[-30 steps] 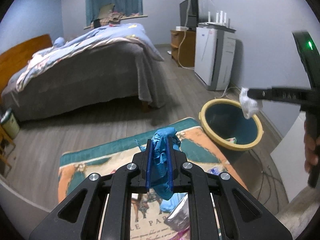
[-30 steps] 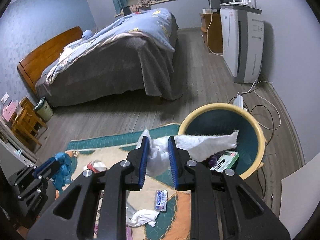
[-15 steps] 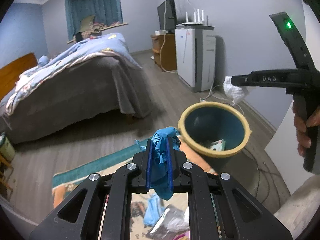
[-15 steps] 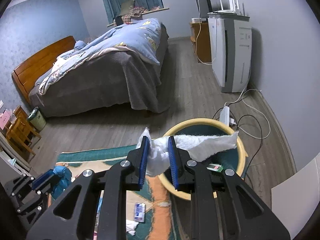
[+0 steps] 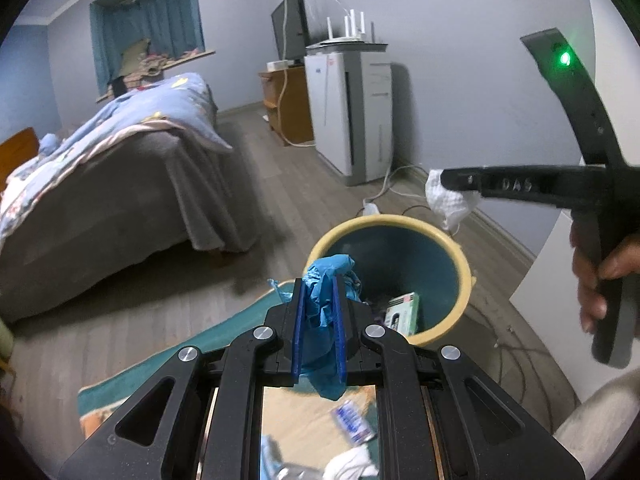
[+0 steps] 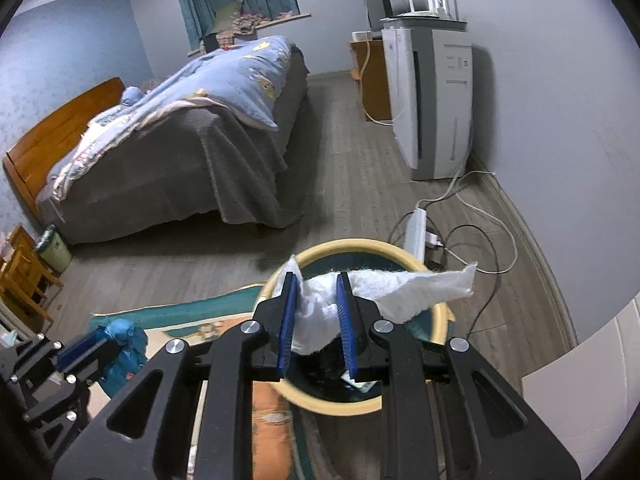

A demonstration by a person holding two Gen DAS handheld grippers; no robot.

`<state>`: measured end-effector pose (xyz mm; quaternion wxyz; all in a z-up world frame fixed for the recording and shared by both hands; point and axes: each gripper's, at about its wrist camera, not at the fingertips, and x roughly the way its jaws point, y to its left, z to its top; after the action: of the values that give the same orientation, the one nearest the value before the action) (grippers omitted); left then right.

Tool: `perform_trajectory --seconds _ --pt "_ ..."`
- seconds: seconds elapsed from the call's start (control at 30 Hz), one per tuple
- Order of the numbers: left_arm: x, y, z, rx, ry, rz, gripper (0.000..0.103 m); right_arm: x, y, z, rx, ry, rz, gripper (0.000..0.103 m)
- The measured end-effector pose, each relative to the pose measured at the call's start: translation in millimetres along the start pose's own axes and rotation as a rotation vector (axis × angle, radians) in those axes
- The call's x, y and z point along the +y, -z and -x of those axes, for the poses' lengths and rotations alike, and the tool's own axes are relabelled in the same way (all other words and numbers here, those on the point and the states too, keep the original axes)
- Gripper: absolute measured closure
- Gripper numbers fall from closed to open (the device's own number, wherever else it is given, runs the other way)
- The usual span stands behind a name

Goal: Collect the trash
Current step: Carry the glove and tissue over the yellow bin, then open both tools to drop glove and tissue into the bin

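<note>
Right wrist view: right gripper (image 6: 314,308) pinching a white tissue (image 6: 384,294) directly above the yellow-rimmed bin (image 6: 440,322), left gripper (image 5: 318,320) clamping a crumpled blue glove (image 5: 326,280) short of the rim, likely dropping onto the rug (image 5: 224,328) if released early.

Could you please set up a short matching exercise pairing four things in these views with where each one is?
Things:
1. blue glove
2. white tissue
3. small green box
4. power strip

Places:
A. on the floor behind the bin
B. inside the bin
C. clamped in the right gripper
D. clamped in the left gripper

Pairs: 1-D, 2-C, 3-B, 4-A
</note>
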<state>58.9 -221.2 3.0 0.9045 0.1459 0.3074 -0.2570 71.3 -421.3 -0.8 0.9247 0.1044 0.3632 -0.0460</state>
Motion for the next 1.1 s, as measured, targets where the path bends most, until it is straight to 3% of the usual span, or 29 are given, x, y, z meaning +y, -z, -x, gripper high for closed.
perform_trajectory --seconds 0.5,0.77,0.93,1.1 --pt "-24.1 -1.0 -61.1 0.075 0.072 -0.058 0.089 -40.6 3.3 -61.7 0.095 0.112 0.019 0.083" --pt "-30.3 0.5 -103.3 0.122 0.089 -0.065 0.089 -46.5 9.8 -85.9 0.161 0.073 -0.039 0.083" --pt "-21.6 -3.1 -130.7 0.142 0.114 0.000 0.089 -52.0 11.2 -88.6 0.148 0.053 -0.068 0.083" --pt "-20.4 -7.2 -142.8 0.124 0.093 -0.016 0.088 -57.8 9.7 -90.4 0.120 0.054 -0.094 0.083"
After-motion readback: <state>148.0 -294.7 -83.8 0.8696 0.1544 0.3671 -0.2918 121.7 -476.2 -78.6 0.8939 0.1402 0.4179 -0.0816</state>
